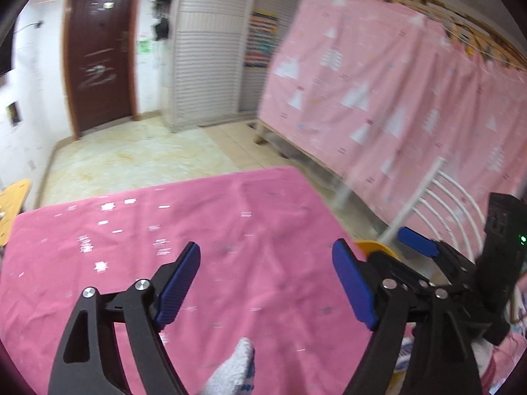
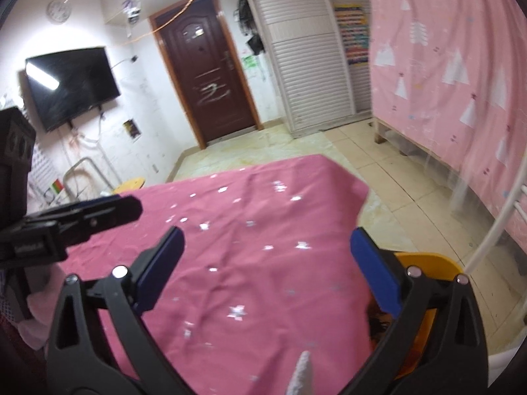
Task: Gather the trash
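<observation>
A pink cloth with white stars [image 1: 250,230] covers the table, and I see no loose trash on it in either view. My left gripper [image 1: 266,284] hangs open above the cloth, nothing between its blue pads. My right gripper [image 2: 268,270] stands wide open over the same cloth [image 2: 263,217], also holding nothing. One blue-tipped finger of the right gripper [image 1: 416,246] shows at the right of the left wrist view. A black finger of the left gripper [image 2: 108,212] reaches in from the left of the right wrist view. A white gloved fingertip [image 1: 230,368] shows at the bottom edge.
A yellow object [image 2: 428,263] sits at the table's right edge by white metal rails [image 1: 428,204]; whether it is a seat or a tub I cannot tell. A pink curtained bunk [image 1: 395,98] runs along the right. Tiled floor [image 2: 378,171], a dark door [image 2: 210,75] and a wall TV [image 2: 72,85] lie beyond.
</observation>
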Demonstrator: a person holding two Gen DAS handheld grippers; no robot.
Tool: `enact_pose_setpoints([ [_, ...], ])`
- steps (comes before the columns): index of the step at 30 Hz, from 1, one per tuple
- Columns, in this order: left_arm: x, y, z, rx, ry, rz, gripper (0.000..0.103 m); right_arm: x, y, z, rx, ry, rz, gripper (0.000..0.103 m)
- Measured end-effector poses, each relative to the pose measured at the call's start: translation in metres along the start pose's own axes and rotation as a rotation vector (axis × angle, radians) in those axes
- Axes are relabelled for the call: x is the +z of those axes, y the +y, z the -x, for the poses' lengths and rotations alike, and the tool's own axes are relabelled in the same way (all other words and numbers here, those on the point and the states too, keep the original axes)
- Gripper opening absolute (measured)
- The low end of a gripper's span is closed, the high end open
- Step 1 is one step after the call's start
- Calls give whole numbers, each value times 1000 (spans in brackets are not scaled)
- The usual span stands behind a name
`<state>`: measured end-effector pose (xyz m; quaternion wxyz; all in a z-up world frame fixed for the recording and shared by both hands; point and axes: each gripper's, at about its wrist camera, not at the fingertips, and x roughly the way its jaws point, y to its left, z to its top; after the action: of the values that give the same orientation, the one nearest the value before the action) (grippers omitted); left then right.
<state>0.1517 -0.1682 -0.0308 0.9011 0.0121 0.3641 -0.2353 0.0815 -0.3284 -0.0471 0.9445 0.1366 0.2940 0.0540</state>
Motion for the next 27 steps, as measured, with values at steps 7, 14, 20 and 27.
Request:
enact_pose_setpoints([
  [7,-14,56,20,133,-48,88,75,-2,55,-22,87,30,91,97],
  [14,-29,99,35,317,-90,147,75,-8,100,-38,177,48,167,97],
  [20,-37,121,44,465,-138,173,75,-13,127,-45,233,44,218,97],
  [27,-46,131,56,571,-199,204,75,-20,140,-50,245,45,238,97],
])
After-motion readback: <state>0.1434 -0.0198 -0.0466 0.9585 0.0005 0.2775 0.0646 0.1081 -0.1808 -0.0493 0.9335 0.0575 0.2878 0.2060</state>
